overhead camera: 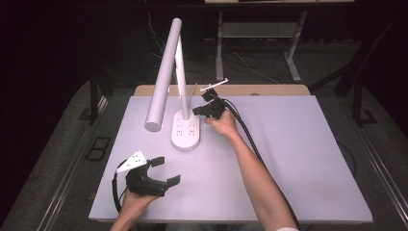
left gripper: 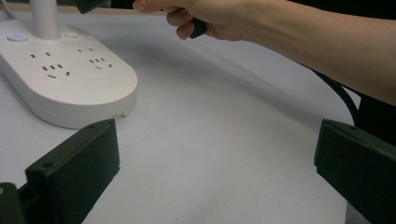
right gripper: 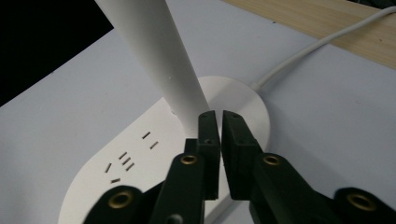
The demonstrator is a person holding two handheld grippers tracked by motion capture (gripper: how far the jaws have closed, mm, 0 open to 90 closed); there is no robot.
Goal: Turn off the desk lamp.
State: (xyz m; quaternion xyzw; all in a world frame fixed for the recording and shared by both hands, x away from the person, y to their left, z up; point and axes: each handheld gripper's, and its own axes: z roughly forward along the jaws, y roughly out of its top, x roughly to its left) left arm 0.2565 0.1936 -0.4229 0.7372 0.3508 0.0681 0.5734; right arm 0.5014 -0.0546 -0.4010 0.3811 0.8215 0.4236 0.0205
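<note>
Right gripper jaws closed over lamp base; left gripper jaws spread, empty.

A: What is lying under the work?

B: A pale grey table top is filling the middle of the high view, and a light wooden strip is running along its edge at twelve o'clock.

A: And what is surrounding it?

B: Grey carpet is spreading out at nine and three o'clock. At twelve o'clock the white legs of another desk are standing on the floor among loose cables. The far room is lying in darkness, while light is falling on the table top.
</note>
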